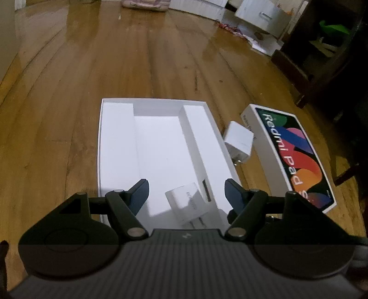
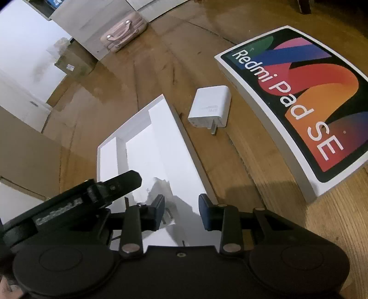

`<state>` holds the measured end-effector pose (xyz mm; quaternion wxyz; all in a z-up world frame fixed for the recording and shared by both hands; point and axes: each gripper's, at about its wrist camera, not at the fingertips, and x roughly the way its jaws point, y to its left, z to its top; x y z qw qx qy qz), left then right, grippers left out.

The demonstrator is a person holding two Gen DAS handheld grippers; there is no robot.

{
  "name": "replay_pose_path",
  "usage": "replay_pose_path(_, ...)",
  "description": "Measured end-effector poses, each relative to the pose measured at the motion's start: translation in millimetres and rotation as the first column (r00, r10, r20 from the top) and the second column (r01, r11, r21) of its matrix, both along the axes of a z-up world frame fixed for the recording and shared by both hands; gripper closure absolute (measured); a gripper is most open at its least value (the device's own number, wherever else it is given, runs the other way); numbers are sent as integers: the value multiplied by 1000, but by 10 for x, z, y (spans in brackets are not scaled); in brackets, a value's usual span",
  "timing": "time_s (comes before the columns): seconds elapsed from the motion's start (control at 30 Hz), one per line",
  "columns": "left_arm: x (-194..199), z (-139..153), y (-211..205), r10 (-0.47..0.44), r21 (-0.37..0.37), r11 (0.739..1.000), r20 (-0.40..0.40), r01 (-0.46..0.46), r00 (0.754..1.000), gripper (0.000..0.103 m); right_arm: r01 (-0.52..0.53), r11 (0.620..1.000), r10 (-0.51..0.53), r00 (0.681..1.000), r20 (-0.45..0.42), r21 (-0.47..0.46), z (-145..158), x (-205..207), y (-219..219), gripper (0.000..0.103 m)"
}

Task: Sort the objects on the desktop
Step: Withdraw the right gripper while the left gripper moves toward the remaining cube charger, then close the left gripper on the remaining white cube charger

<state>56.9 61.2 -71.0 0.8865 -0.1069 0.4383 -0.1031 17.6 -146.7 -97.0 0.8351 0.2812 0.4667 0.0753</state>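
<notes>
An open white box tray lies on the wooden floor; it also shows in the right wrist view. A white charger lies inside the tray near its front right corner, between and just beyond my open left gripper's fingertips. A second white charger lies on the floor between the tray and the Redmi Pad SE box lid; both show in the right wrist view, the charger and the lid. My right gripper is open over the tray's near end, beside the left gripper's finger.
White boxes and papers lie at the far side of the floor. Dark furniture stands at the right. A pink case and a cardboard box sit far off in the right wrist view.
</notes>
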Motion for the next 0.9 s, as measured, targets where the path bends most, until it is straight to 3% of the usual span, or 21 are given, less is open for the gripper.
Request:
replay_pose_path(0.17, -51, -10, 74, 40, -23, 999, -11, -41, 999, 30, -3, 1000, 3, 1000, 11, 16, 31, 11, -21, 65)
replay_pose_path(0.27, -104, 6, -57, 43, 99, 994, -16, -41, 999, 27, 2, 1000, -2, 1000, 18, -20, 80, 22, -61, 64)
replay_pose_path(0.33, -158, 29, -186, 13, 143, 990, 9, -14, 1000, 26, -2, 997, 5, 1000, 30, -80, 116, 13, -92, 64)
replay_pose_path(0.43, -159, 54, -326, -20, 119, 993, 14, 18, 1000, 25, -2, 994, 5, 1000, 30, -105, 152, -2, -221, 63)
replay_pose_path(0.67, -133, 217, -726, -120, 148, 982, 8, 117, 993, 25, -61, 995, 63, 998, 29, -73, 182, 8, -639, 61)
replay_pose_path(0.77, -103, 253, -883, -149, 140, 979, 1, 147, 989, 25, -42, 999, 43, 999, 31, -34, 113, -20, -834, 60)
replay_pose_path(0.9, 94, 258, -1068, -216, 206, 956, 21, 207, 976, 23, -3, 1000, 4, 999, 35, -18, 101, -38, -1017, 56)
